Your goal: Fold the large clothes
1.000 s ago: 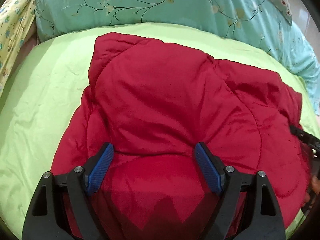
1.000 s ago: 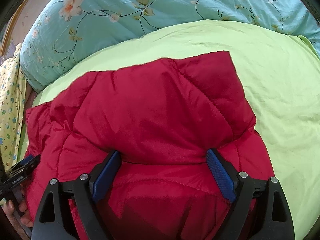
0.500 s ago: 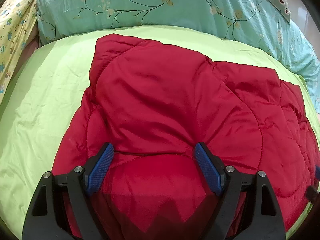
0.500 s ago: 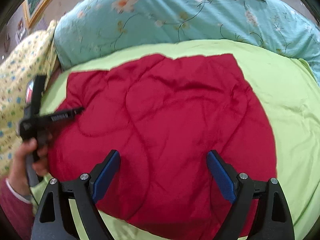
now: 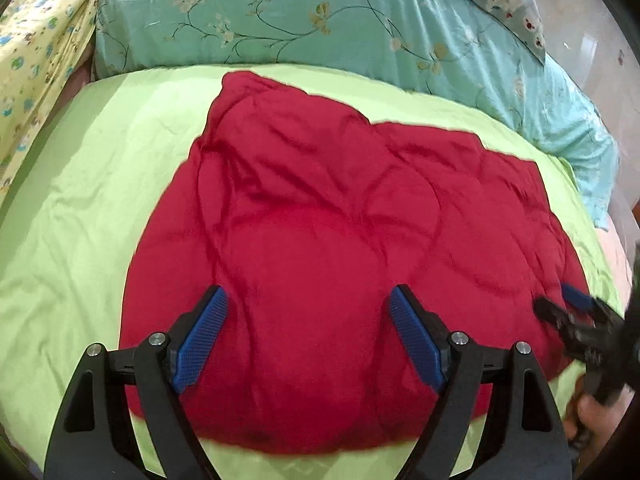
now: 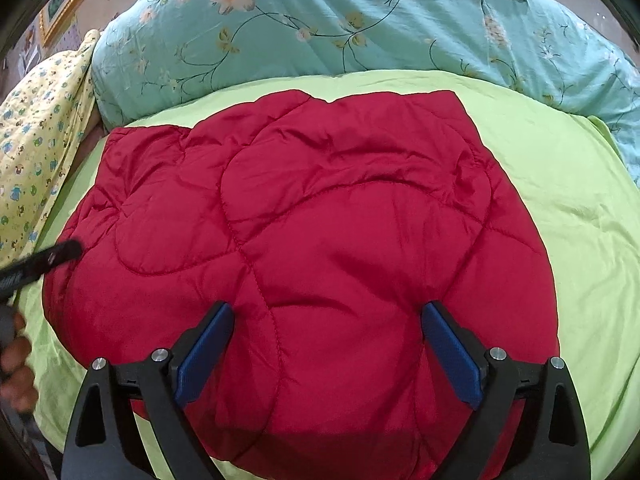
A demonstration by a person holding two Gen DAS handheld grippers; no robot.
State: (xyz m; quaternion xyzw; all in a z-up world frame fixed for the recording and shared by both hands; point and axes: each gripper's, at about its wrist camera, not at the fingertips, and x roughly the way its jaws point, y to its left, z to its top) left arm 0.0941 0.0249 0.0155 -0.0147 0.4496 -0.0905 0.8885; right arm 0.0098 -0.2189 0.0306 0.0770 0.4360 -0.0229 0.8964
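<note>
Fold laid down, both grippers let go of the red jacket.

The red jacket point(image 6: 312, 248) lies folded flat in the middle of the green sheet point(image 6: 572, 208), its far edge just short of the floral quilt point(image 6: 360, 20). A second ago its folded edge sat between each pair of jaws; now the left gripper point(image 5: 308, 336) hangs released above the jacket's near half, and the right gripper point(image 6: 328, 348), whose jaws have just been opening, is empty too. This fold looks finished; another fold or a smoothing pass likely follows.
</note>
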